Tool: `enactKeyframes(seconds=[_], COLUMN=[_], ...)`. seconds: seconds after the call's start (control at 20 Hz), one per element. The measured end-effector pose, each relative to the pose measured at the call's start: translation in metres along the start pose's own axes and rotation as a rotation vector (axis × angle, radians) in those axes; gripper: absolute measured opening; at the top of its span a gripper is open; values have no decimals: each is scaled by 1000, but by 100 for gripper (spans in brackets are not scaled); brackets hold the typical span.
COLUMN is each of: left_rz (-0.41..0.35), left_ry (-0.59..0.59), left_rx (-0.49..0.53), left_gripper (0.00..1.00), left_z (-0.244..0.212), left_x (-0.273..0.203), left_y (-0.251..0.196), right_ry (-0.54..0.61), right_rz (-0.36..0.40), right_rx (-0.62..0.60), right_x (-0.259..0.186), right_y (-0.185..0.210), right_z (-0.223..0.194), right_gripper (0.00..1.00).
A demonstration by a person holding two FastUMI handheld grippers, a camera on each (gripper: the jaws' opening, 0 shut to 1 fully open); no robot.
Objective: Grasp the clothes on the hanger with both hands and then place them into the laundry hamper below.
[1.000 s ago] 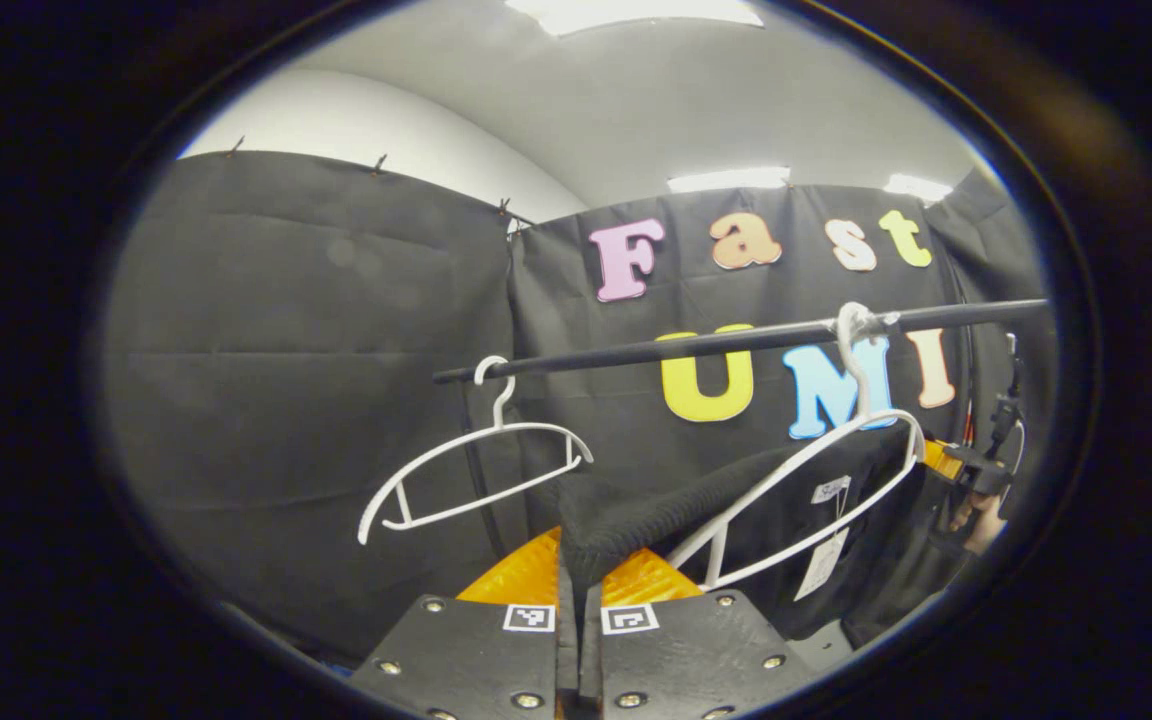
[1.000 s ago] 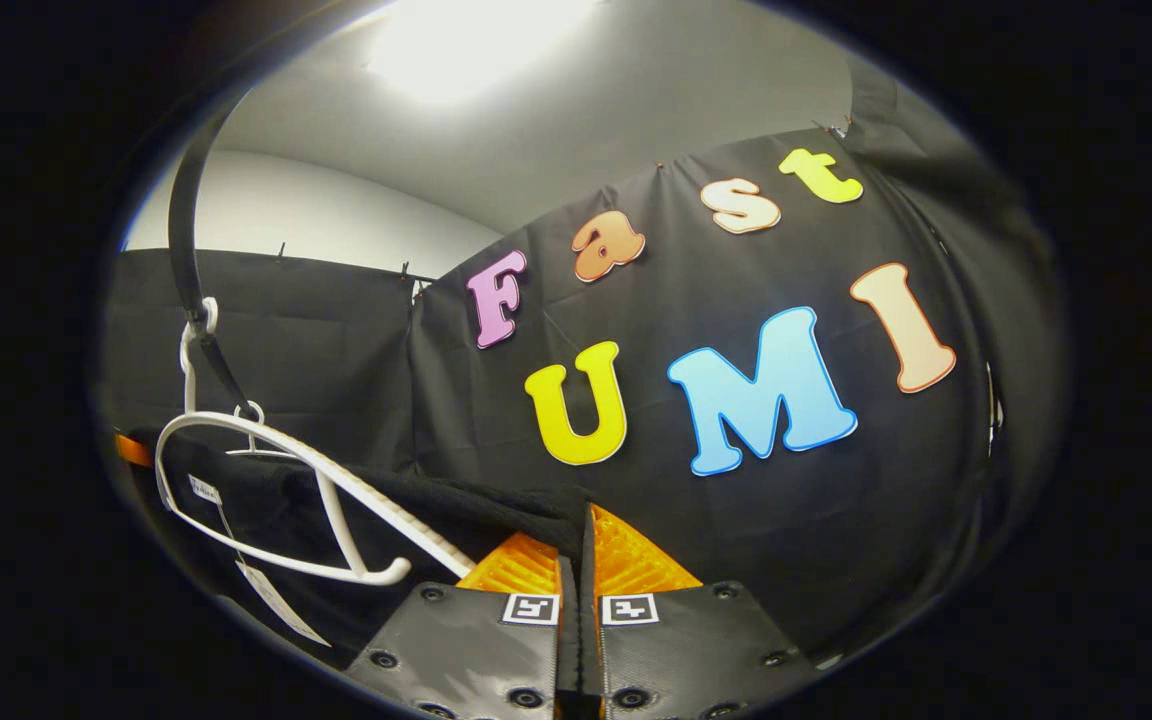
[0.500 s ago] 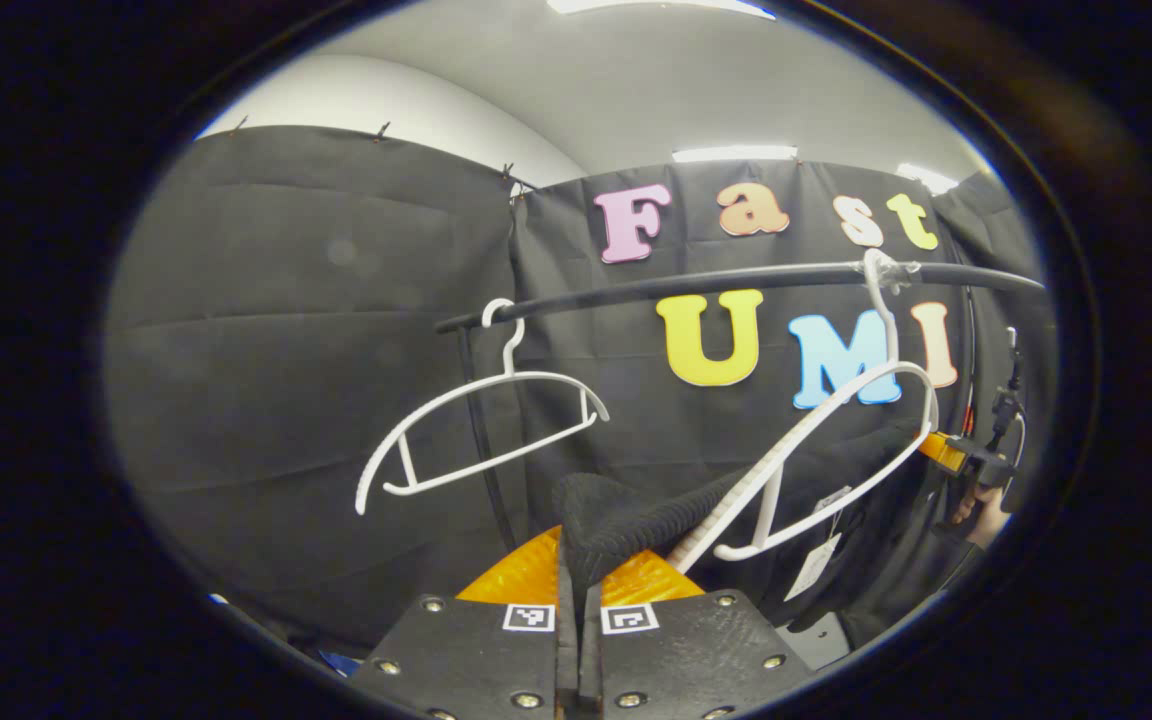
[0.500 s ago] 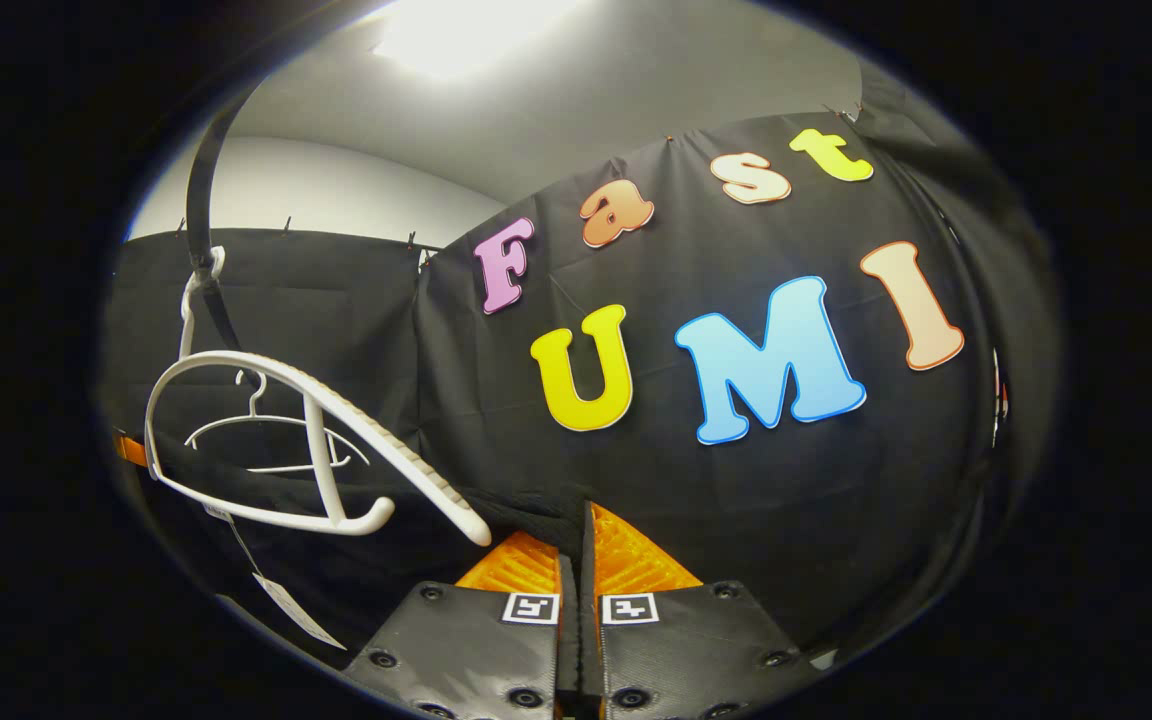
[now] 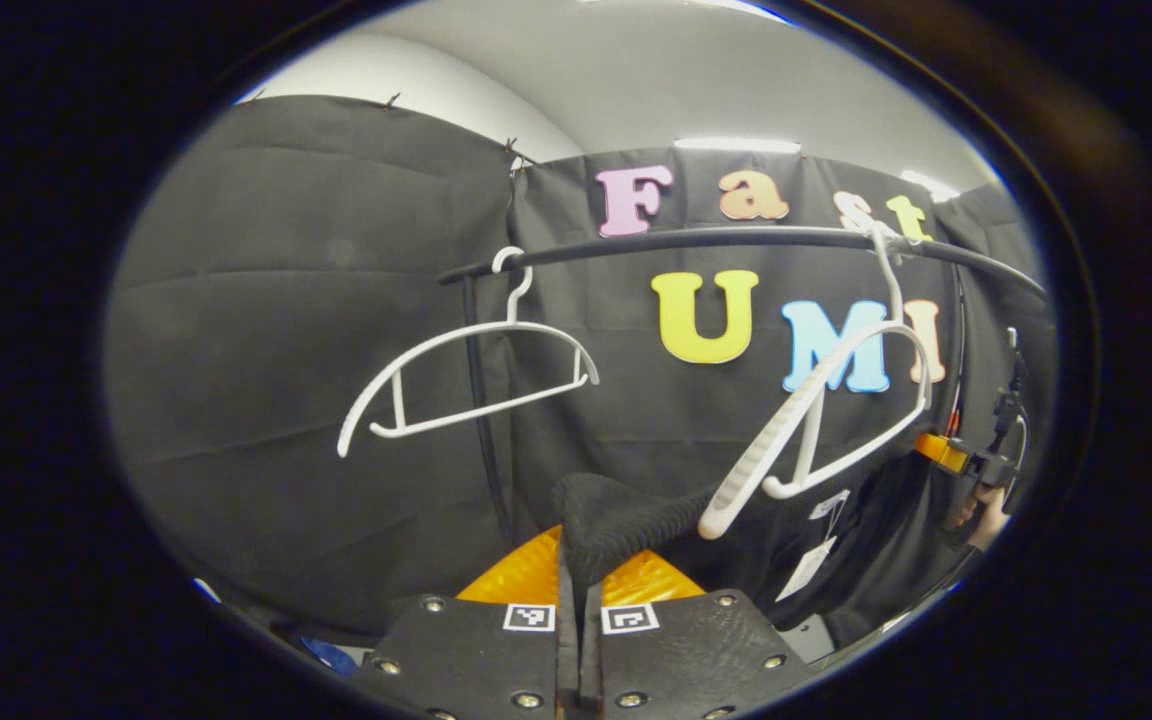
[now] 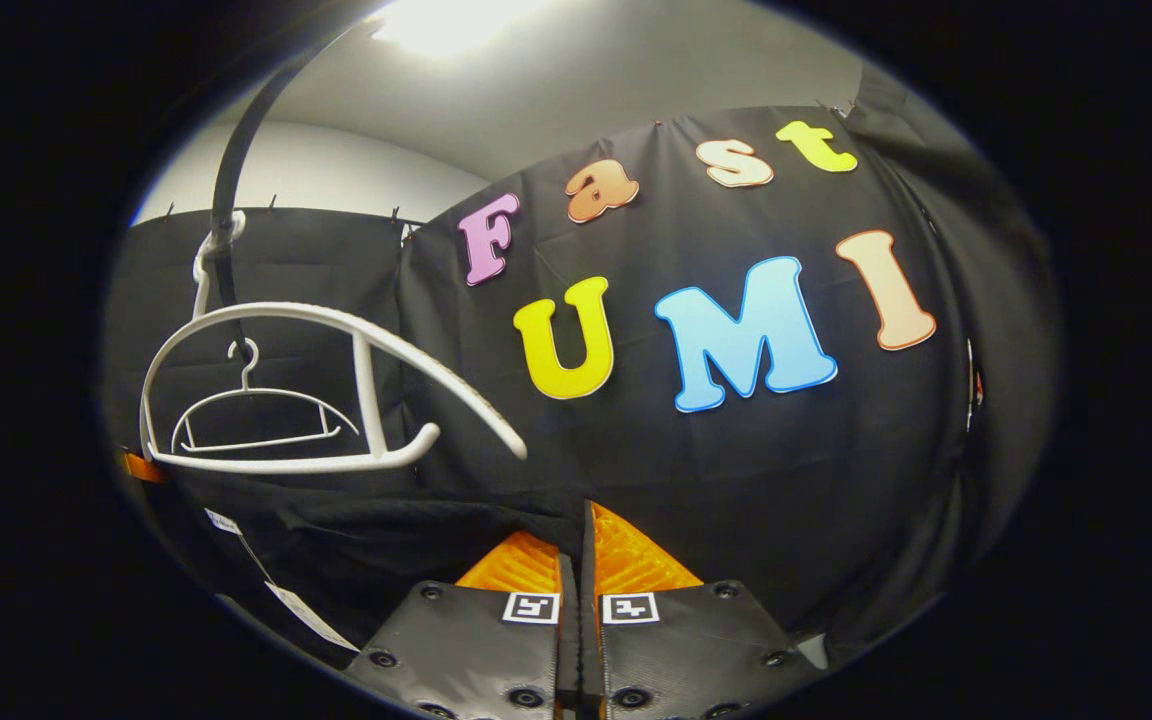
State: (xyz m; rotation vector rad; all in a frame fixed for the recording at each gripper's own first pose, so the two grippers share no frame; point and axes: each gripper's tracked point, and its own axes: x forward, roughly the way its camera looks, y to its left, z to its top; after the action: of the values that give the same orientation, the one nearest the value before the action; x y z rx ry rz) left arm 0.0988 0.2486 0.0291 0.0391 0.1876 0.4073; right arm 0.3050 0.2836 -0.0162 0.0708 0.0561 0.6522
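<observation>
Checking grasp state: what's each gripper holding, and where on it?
Both hold the black garment: left gripper pinches one top edge, right gripper the other. It's off the hanger.

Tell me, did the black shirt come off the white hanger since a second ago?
Yes. The black shirt, pinched in the left tool, now sits below the hanger, which hangs bare on the rail; earlier it draped the hanger's arm.

The white tag (image 5: 804,570) on the black garment (image 5: 626,510) is unreadable.
</observation>
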Motion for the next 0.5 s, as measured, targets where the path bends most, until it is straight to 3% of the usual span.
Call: enactKeyframes(seconds=[0.25, 0.4, 0.5], left_rz=[-96, -161, -199], left_ry=[39, 53, 55], left_rx=[-39, -22, -2], left_gripper=[4, 2, 4], left_z=[-23, -34, -39], left_x=[1, 2, 6], left_y=[28, 29, 28], right_ry=[56, 69, 79], right_rz=[-78, -140, -185], right_rx=[-34, -53, -67], right_x=[-35, -52, -72], right_y=[14, 18, 22], right_z=[-10, -10, -16], right_gripper=[2, 5, 2])
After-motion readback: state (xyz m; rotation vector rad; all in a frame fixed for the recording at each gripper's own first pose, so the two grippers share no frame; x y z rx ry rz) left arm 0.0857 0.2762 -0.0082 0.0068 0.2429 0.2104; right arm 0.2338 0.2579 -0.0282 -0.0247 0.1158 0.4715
